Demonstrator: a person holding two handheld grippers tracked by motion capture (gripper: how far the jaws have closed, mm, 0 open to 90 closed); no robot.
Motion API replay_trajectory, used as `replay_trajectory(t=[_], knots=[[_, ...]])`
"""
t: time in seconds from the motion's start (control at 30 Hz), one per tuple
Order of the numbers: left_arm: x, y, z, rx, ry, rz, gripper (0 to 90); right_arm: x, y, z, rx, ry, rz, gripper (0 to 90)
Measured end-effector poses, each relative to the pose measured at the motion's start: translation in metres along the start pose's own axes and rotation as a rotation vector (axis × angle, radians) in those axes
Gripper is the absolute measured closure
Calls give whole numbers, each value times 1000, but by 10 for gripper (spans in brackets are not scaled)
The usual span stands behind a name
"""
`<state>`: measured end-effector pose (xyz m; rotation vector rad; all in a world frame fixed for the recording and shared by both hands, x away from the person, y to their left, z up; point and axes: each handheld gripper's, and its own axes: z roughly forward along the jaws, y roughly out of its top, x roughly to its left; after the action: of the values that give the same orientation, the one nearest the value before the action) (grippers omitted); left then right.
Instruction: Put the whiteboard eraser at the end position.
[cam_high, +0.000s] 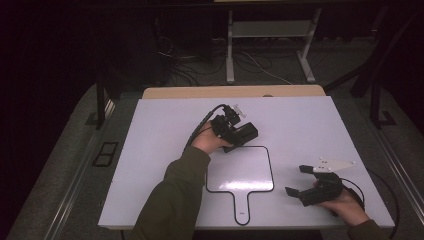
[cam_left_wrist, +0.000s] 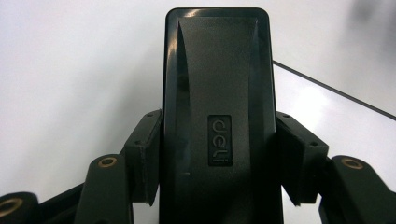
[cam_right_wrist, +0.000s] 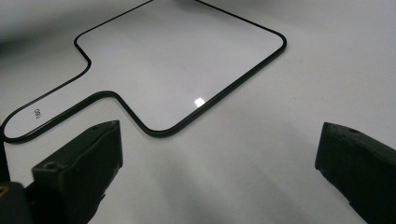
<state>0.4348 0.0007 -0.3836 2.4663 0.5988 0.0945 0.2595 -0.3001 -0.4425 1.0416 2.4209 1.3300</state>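
At far edge of the small whiteboard (cam_high: 240, 170), left gripper (cam_high: 245, 134) pinches a black eraser (cam_left_wrist: 217, 112) between both jaws. Right gripper (cam_high: 298, 181) sits spread wide, nothing between them, near-right of the whiteboard on white table (cam_high: 310, 125).

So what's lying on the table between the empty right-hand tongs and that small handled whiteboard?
Nothing: in the right gripper view, bare white table runs from the open right tongs to the whiteboard. The high view shows the same gap.

Left gripper (cam_left_wrist: 217, 154) jaws clamp black "deli" eraser (cam_left_wrist: 217, 93) by its sides; white table (cam_left_wrist: 70, 70) beneath, board's black edge (cam_left_wrist: 334, 91) beyond.
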Motion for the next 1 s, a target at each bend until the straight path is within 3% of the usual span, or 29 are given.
replay_trajectory(t=[0.23, 0.33, 0.47, 0.7, 0.83, 0.9, 1.0], knots=[[28, 15, 0, -21, 54, -53, 390, 1, 1, 0, -2, 5, 6, 0], [38, 19, 6, -12, 77, -54, 390, 0, 1, 0, -8, 4, 0, 0], [50, 22, 19, -11, 94, -95, 390, 0, 1, 0, -13, 9, 0, 0], [63, 21, 40, 24, 109, -109, 390, 0, 0, -1, -13, 14, 7, 0], [66, 16, 55, 36, 96, -137, 390, 0, 0, -3, -16, 10, 11, 0], [67, 15, 59, 54, 96, -131, 389, 0, -1, -3, -19, 9, 10, 0], [68, 13, 63, 38, 93, -138, 387, 0, -1, -3, -16, 9, 10, 0]])
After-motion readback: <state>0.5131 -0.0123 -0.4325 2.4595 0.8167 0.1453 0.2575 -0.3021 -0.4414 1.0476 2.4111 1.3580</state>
